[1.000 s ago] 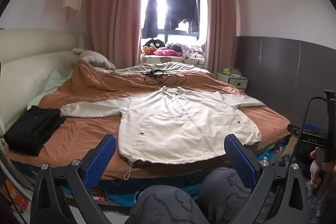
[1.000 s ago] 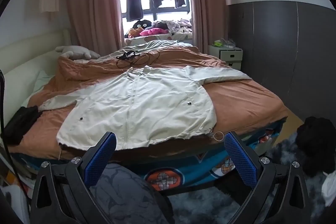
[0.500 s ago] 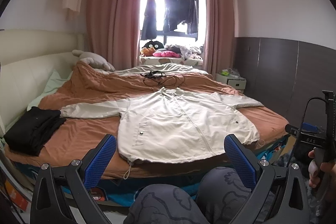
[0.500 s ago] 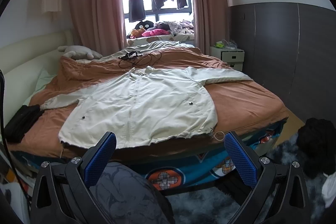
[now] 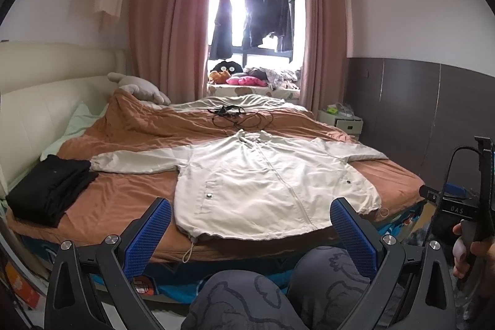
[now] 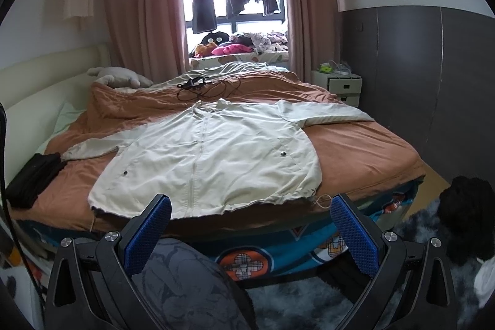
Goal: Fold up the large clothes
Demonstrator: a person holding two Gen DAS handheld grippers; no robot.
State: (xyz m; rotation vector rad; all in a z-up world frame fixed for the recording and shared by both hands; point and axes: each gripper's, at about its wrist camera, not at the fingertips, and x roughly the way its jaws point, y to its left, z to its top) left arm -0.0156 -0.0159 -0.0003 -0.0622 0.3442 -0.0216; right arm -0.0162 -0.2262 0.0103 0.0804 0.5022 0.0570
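Observation:
A cream zip jacket [image 5: 266, 181] lies spread flat, front up, sleeves out to both sides, on the brown bedcover [image 5: 130, 194]; it also shows in the right wrist view [image 6: 210, 163]. Its hem with drawstrings lies at the near bed edge. My left gripper [image 5: 250, 231] is open and empty, held back from the bed above my knees. My right gripper [image 6: 250, 225] is open and empty, also short of the bed edge. The right gripper's handle [image 5: 476, 206] shows at the right of the left wrist view.
A folded black garment stack [image 5: 49, 190] sits on the bed's left side. Black cables [image 5: 238, 116] lie beyond the jacket's collar. A plush toy [image 5: 139, 87] rests by the headboard. A white nightstand [image 6: 340, 84] stands right of the bed. Dark clothing [image 6: 464, 215] lies on the floor at right.
Both views have tilted up slightly, so the bed and jacket sit a little lower in frame. The jacket has not moved and both grippers stay open.

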